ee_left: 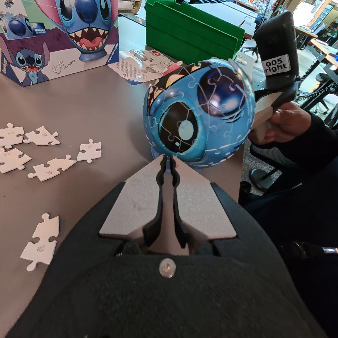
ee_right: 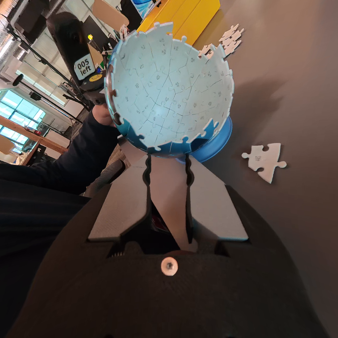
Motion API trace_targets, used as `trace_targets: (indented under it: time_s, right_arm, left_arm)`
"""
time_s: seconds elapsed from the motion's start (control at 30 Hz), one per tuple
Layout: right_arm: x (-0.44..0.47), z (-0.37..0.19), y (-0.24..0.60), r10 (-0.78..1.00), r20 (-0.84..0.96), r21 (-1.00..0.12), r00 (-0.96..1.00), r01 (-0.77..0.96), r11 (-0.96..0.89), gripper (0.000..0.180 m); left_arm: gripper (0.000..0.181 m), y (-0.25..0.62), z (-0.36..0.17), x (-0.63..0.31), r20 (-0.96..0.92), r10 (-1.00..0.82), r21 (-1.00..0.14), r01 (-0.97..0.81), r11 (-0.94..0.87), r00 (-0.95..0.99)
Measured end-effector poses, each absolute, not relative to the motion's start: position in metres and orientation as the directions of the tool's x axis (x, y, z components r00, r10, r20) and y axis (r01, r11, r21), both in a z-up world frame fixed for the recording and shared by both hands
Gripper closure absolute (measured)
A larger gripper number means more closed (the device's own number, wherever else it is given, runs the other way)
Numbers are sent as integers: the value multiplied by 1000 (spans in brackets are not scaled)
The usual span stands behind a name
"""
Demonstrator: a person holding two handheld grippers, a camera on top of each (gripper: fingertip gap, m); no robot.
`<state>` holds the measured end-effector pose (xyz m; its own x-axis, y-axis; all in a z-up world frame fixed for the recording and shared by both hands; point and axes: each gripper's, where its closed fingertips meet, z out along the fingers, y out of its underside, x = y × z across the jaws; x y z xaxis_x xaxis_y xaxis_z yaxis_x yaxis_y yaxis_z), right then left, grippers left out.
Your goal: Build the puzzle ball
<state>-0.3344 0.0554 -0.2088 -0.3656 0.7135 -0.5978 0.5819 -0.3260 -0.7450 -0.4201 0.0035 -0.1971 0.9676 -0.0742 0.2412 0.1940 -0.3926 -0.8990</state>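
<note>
White loose pieces (ee_left: 43, 136) left of the puzzle ball (ee_left: 199, 113), on the grey table (ee_left: 91, 102). Half-built ball tilted on blue stand (ee_right: 215, 144). Left gripper (ee_left: 168, 158) fingers nearly clenched, empty; right gripper (ee_right: 168, 157) fingers released. Next, probably: fetching another piece.

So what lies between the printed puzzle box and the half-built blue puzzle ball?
A folded white instruction sheet on the grey table, seen in the left wrist view.

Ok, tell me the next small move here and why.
Probably open the left gripper and reach for a loose piece. The puzzle ball is an open, unfinished shell tilted on its blue stand, white pieces lie on the table, and the left gripper looks nearly shut and empty.
</note>
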Motion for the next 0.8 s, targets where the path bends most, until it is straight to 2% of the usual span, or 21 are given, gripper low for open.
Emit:
trace_targets:
  time_s: [0.37,0.63,0.8]
  right_arm:
    - [-331,-204,60,701,-602,-750,-382,571,-333,143]
    - [-306,-193,70,666,-596,-772,-449,549,-321,137]
    - [-298,-188,111,739,-541,-804,-401,505,-314,135]
  left_arm:
    - [168,-3,-191,-417,300,-71,-901,258,-349,951]
    - [160,-10,-187,-420,262,-41,-919,236,-317,964]
    - [158,-14,-186,-422,250,-45,-924,224,-311,967]
